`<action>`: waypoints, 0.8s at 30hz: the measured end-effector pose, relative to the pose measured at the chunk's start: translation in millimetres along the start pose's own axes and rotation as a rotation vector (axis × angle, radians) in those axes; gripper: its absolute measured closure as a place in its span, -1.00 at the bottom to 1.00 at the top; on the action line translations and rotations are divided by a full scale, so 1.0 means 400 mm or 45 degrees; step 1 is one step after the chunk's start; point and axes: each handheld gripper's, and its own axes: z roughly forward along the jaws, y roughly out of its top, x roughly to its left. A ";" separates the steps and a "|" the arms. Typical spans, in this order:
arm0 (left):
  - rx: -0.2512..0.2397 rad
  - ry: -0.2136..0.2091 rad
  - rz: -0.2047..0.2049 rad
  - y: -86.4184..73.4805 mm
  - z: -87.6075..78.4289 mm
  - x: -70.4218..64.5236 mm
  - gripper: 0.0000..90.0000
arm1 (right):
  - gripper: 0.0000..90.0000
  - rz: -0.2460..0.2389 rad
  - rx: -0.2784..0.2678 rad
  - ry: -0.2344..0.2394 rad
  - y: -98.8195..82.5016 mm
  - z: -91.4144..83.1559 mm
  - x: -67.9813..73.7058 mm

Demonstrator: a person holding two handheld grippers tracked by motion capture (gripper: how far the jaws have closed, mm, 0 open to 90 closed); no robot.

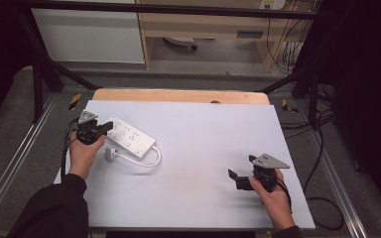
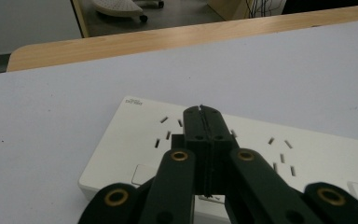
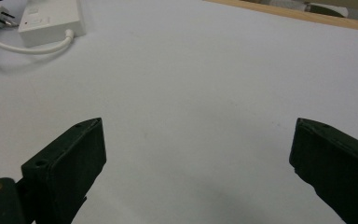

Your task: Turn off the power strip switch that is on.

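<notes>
1. Here, from the high view, my left gripper [image 1: 99,130] hangs over the near-left end of the white power strip [image 1: 129,136], which lies on the left part of the counter [image 1: 203,148]; its cable [image 1: 146,161] loops round to the plug [image 1: 111,153] beside my left hand [image 1: 85,153]. My right gripper [image 1: 239,174] sits well apart at the near right.
2. In the left gripper view, my jaws are pressed together with nothing between them, above the power strip [image 2: 307,154].
3. In the right gripper view, my jaws stand wide apart over bare counter [image 3: 205,93]; the power strip [image 3: 51,18] lies far off.
</notes>
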 end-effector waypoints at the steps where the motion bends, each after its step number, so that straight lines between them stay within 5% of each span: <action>1: 0.000 -0.001 -0.005 0.000 0.000 0.001 1.00 | -0.91 -0.001 -0.002 -0.002 0.000 0.000 0.000; 9: 0.030 0.045 -0.016 -0.012 0.005 0.007 1.00 | -0.91 0.015 -0.009 -0.002 -0.001 -0.003 -0.002; 24: 0.050 0.020 -0.001 -0.030 -0.001 0.003 1.00 | -0.91 0.023 -0.008 -0.014 -0.002 -0.004 -0.006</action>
